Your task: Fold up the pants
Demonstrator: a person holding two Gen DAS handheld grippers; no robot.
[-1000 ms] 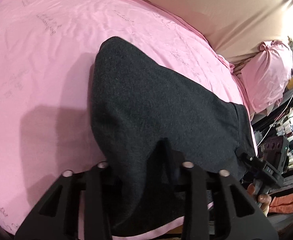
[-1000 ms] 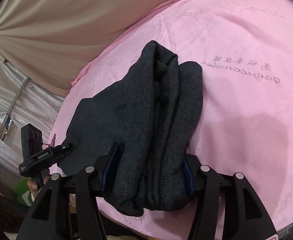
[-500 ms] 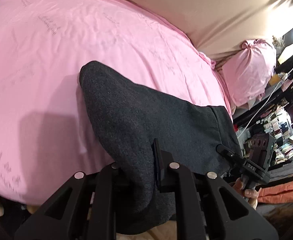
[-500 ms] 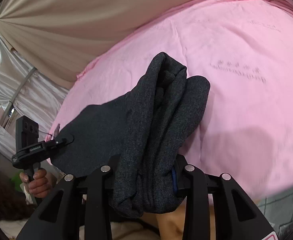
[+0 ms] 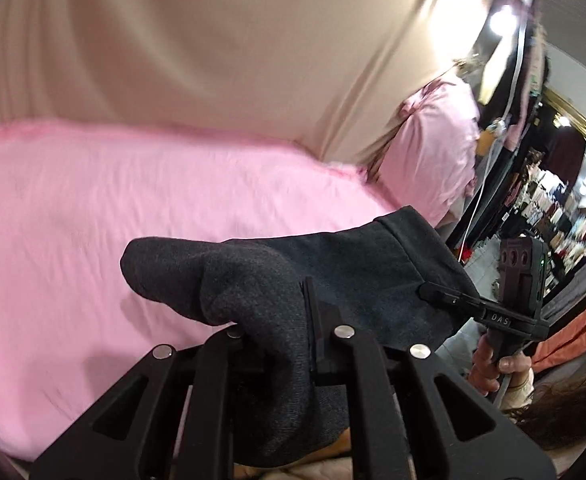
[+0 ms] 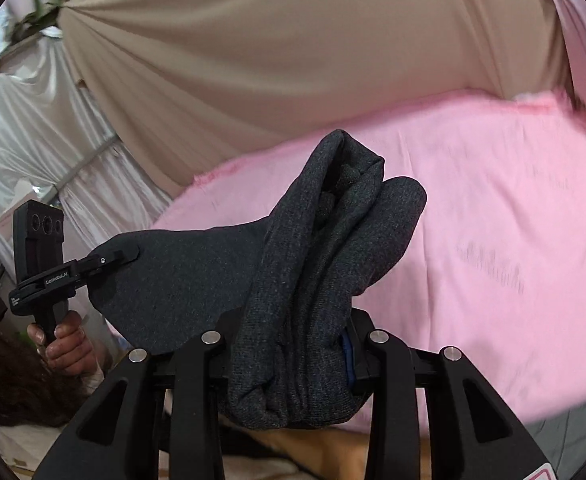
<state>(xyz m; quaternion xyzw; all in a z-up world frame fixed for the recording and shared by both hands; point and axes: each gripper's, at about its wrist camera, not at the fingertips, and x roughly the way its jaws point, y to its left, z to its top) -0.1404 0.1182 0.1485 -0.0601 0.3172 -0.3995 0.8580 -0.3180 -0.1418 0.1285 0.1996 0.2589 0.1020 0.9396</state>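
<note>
Left claw (image 5: 281, 344), left wrist view: jaws closed down on a bunched fold of the dark grey pants (image 5: 293, 280), cloth pinched between them and hanging below. Pants held up off the pink bed sheet (image 5: 93, 220), stretched rightward to the right claw (image 5: 433, 292), which clamps the far edge near a hemmed band. Hand (image 5: 493, 364) grips that claw's handle. Beige drape (image 5: 213, 40) behind the bed; pink pillow (image 5: 433, 152) at right (frame blurred, room clutter beyond not readable).

Right wrist view: right claw (image 6: 293, 344) closed on a thick wad of pants (image 6: 313, 280), several folds rising upright between the jaws, tops flopped over. A flat panel of the cloth runs left to the left claw (image 6: 129, 256), nipped shut on its edge; a hand (image 6: 65, 340) holds the handle beneath. Pink bed sheet (image 6: 493, 240) lies behind and below, pants clear of it. Beige drape (image 6: 293, 40) above, white drape (image 6: 33, 120) at left.
</note>
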